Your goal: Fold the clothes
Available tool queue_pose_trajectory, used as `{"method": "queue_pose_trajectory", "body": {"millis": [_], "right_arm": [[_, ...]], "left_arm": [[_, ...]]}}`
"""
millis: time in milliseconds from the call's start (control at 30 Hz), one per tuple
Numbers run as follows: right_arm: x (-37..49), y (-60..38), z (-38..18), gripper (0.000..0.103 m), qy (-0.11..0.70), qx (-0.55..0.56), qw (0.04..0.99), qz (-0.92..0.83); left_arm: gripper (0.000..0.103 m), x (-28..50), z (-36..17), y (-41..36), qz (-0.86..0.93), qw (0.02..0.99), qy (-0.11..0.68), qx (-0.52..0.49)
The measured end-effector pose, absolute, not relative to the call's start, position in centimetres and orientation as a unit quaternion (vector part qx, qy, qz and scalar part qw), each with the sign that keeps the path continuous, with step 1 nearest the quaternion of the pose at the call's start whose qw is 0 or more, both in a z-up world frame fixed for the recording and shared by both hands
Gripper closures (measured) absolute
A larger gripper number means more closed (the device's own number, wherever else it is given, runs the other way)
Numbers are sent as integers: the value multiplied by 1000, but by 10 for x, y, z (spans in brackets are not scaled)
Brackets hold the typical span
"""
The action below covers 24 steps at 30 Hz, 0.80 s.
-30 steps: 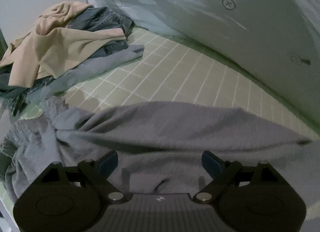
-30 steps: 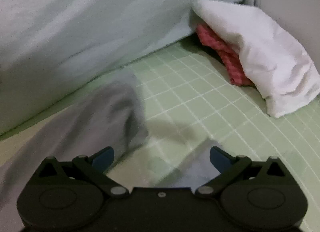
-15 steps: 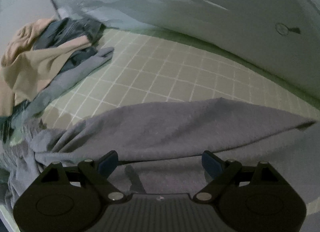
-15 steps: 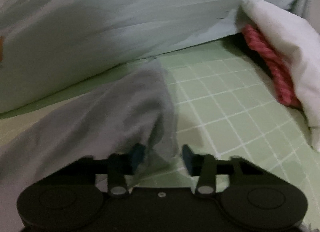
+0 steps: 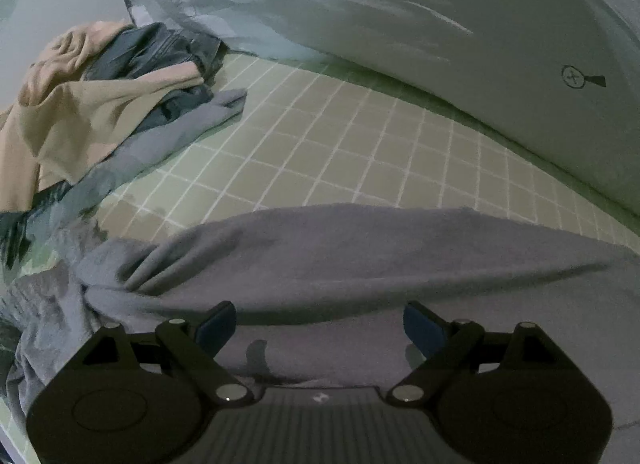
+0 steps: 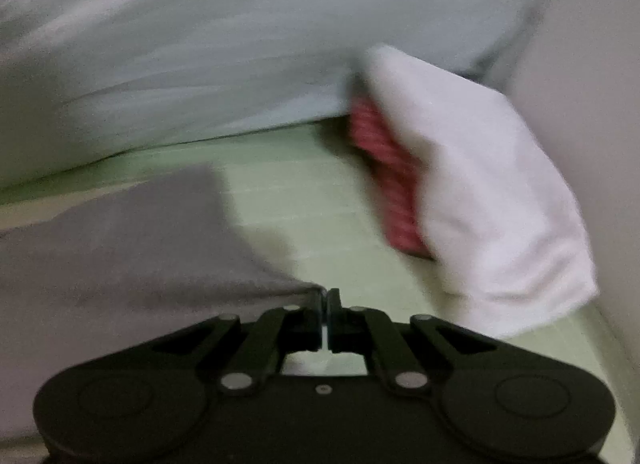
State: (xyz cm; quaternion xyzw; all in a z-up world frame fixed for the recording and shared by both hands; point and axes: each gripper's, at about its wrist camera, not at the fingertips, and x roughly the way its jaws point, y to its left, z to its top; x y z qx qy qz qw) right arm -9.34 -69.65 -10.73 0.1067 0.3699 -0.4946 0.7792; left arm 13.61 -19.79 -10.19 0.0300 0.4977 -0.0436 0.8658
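A grey garment [image 5: 340, 252] lies spread across the green checked sheet [image 5: 328, 144], bunched at its left end. My left gripper [image 5: 320, 324] hovers over its near part, jaws wide apart, nothing between the blue pads [image 5: 218, 324]. In the right wrist view the same grey garment [image 6: 120, 232] stretches off to the left. My right gripper [image 6: 325, 298] is shut on its corner, and the cloth pulls taut from the pinched tips.
A pile of beige, denim and grey clothes [image 5: 100, 104] sits at the far left. A pale padded wall [image 5: 440, 16] runs along the back. A white cloth [image 6: 480, 192] over a red knitted piece [image 6: 388, 184] lies at the right of the sheet.
My right gripper closed from wide open onto the garment's corner and shifted, and the view is blurred. The left gripper stayed open; its view rolled slightly.
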Motion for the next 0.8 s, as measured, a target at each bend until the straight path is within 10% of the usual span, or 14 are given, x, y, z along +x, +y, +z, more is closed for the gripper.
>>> {"method": "queue_pose_trajectory", "body": {"millis": [633,800], "right_arm": [[-101,-696,-126,99,457,37,692,-558],[-77,-667,-115,45,452,11,696,-558]], "left_arm": [[12,141,-98,-118,31,867,496,-30],[12,149,-95,-84,52,868,491,-48]]}}
